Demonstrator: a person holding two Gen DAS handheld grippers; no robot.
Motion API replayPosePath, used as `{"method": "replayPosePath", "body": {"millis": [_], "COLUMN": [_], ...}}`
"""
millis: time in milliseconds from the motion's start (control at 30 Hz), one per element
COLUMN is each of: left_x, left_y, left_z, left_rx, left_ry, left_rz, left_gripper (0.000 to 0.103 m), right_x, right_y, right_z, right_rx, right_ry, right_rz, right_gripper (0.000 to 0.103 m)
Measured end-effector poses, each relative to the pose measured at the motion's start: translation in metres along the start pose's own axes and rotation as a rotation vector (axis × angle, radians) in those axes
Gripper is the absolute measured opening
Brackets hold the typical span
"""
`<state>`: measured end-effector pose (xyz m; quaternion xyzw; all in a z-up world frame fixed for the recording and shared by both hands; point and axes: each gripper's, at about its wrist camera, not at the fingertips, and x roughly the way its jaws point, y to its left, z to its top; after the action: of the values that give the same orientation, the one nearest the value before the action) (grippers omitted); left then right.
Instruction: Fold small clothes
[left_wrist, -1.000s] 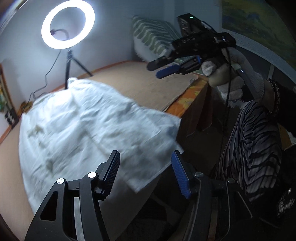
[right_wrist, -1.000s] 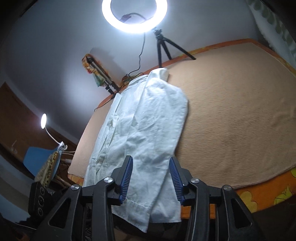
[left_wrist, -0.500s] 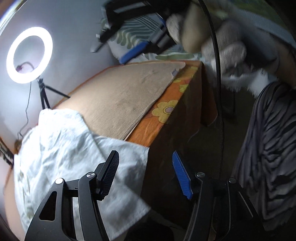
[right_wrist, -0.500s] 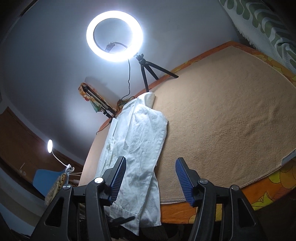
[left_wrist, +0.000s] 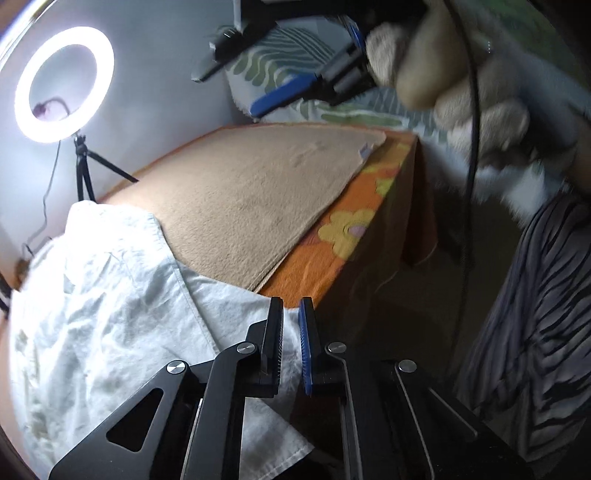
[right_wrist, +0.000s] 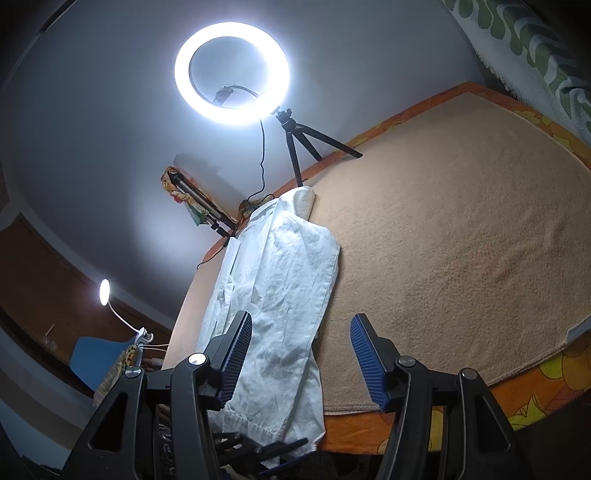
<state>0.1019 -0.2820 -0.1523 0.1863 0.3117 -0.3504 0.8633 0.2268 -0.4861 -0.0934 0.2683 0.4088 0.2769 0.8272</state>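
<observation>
A white garment (left_wrist: 110, 314) lies on the tan blanket (left_wrist: 251, 192) of the bed, its near end hanging over the edge. My left gripper (left_wrist: 291, 332) is shut on the garment's near edge at the bed's front. In the right wrist view the garment (right_wrist: 280, 295) lies lengthwise, folded narrow. My right gripper (right_wrist: 301, 350) is open and empty, held above the garment's near end. It also shows in the left wrist view (left_wrist: 266, 74), high above the bed in a gloved hand.
A ring light (right_wrist: 232, 74) on a tripod stands at the bed's far side by the wall. The orange flowered sheet (left_wrist: 351, 236) covers the bed's front edge. A green patterned pillow (right_wrist: 535, 44) lies at the right. A desk lamp (right_wrist: 105, 291) glows at the left.
My left gripper has closed on the garment's near edge; it was open before. My right gripper has opened wider and lifted away from the garment.
</observation>
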Motion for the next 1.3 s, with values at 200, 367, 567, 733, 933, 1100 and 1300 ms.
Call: {"method": "replayPosePath", "body": {"millis": [200, 367, 567, 733, 933, 1100, 1300], "left_x": [-0.019, -0.017, 0.006, 0.029, 0.016, 0.003, -0.024], "left_y": [0.017, 0.001, -0.042, -0.048, -0.016, 0.003, 0.021], "left_z": [0.005, 0.0, -0.005, -0.01, -0.001, 0.004, 0.005], "left_rx": [-0.12, -0.033, 0.188, 0.258, 0.127, 0.04, -0.054], "left_ry": [-0.075, -0.038, 0.004, 0.046, 0.01, -0.023, -0.068], "left_rz": [-0.044, -0.053, 0.111, 0.176, 0.042, 0.025, 0.026], "left_gripper": [0.004, 0.006, 0.059, 0.045, 0.004, 0.003, 0.003], "right_x": [0.018, 0.032, 0.033, 0.028, 0.025, 0.028, 0.069], "right_y": [-0.007, -0.018, -0.021, -0.023, -0.033, -0.035, -0.033], "right_z": [0.012, 0.021, 0.023, 0.024, 0.024, 0.026, 0.045], "right_rx": [-0.002, 0.023, 0.04, 0.051, 0.078, 0.084, 0.046], "right_ry": [0.034, 0.05, 0.046, 0.033, 0.028, 0.031, 0.097], "right_rz": [-0.034, -0.053, -0.04, -0.037, -0.048, -0.056, -0.083], "right_gripper": [0.06, 0.059, 0.059, 0.059, 0.059, 0.059, 0.06]}}
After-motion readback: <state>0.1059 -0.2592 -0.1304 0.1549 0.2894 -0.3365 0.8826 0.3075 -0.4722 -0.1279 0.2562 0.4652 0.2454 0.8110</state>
